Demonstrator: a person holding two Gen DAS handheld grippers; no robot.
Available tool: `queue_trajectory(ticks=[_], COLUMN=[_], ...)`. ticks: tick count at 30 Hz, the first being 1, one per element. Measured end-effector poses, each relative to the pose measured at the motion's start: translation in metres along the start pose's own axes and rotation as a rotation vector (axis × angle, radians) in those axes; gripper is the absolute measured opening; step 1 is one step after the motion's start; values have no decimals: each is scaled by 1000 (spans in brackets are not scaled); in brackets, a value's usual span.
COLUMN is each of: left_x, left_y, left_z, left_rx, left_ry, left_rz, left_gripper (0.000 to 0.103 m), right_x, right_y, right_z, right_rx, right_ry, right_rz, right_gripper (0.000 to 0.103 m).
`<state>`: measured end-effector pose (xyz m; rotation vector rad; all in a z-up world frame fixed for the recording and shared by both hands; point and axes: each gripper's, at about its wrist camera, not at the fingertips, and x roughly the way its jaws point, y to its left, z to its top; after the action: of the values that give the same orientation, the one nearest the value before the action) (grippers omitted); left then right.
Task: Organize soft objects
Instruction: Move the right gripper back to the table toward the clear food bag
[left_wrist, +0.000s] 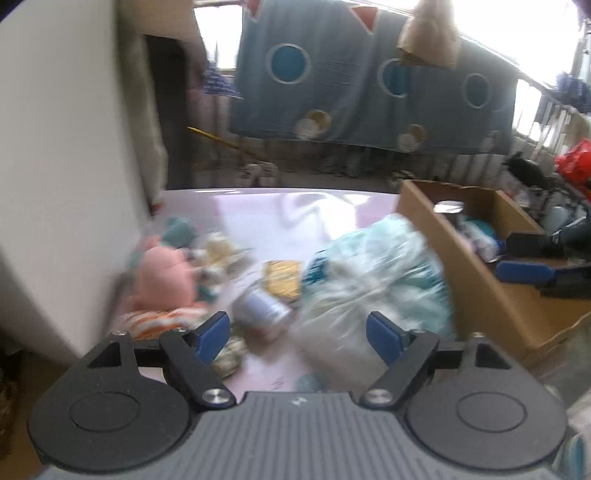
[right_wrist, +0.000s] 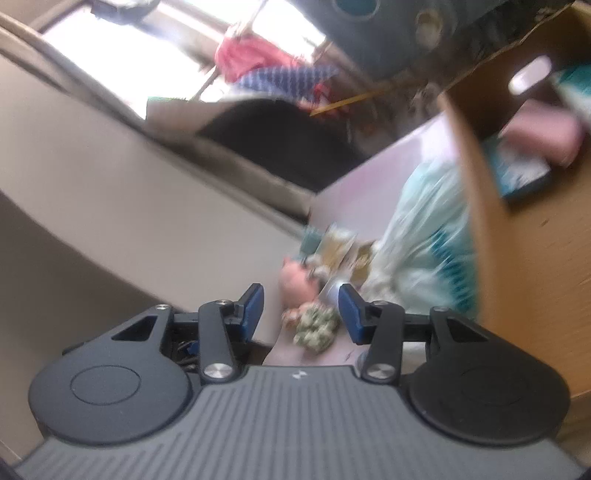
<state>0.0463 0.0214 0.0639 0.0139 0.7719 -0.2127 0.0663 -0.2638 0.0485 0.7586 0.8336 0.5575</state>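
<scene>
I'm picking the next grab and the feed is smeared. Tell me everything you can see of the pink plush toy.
The pink plush toy looks soft and rounded, salmon pink, its details lost to blur. It lies on the pale pink table near the white wall, at the left of the clutter. An orange-and-white striped piece lies against its near side, and small pale items crowd its right. Neither gripper touches it. In the right wrist view it shows beyond the fingers.

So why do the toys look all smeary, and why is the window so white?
Left wrist view: the pink plush toy and plastic bag are motion-blurred, the window glares white. Right wrist view: tilted and blurred too, only the claw sharp.
</scene>
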Motion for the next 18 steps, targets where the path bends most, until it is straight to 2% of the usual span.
queue_trajectory(ticks=[9, 18], left_x=[-8, 18], left_y=[43, 62], left_z=[-52, -54], left_rx=[-63, -51], left_ry=[-55, -103], left_rz=[141, 209], left_gripper=[81, 79], right_x=[80, 148], right_y=[21, 35], right_z=[-17, 0], right_rx=[11, 2], right_ry=[154, 225], right_rz=[6, -29], right_gripper=[47, 51])
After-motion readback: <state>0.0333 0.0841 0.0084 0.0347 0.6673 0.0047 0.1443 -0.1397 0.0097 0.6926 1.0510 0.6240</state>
